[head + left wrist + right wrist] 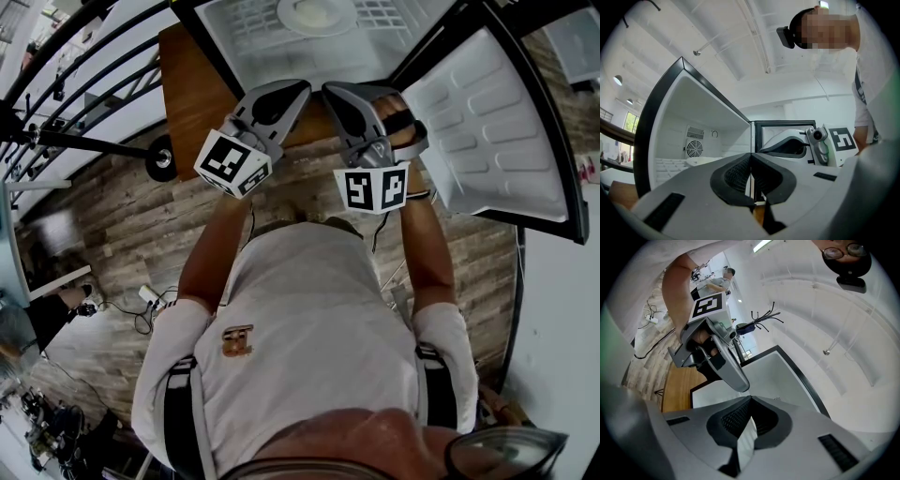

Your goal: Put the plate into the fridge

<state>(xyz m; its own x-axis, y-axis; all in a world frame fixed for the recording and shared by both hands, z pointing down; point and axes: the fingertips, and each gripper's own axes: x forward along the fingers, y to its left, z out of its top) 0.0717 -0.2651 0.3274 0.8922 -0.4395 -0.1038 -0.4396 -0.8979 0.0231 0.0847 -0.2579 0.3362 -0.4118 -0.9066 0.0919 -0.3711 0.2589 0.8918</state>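
Note:
The white plate [314,13] lies on a wire shelf inside the open fridge [246,42], at the top of the head view. In the left gripper view the plate [707,161] shows as a pale disc low in the white interior. Both grippers are held side by side just outside the fridge opening, pointing at it. My left gripper [298,87] is shut with nothing between its jaws, whose tips meet [751,154]. My right gripper [330,89] is shut and empty too, its tips together [750,400]. Neither touches the plate.
The fridge door [487,131] stands swung open to the right of my right hand. A wooden top [192,94] lies left of the fridge, with black railings [84,84] beyond it. A fan grille [693,149] sits on the fridge's back wall.

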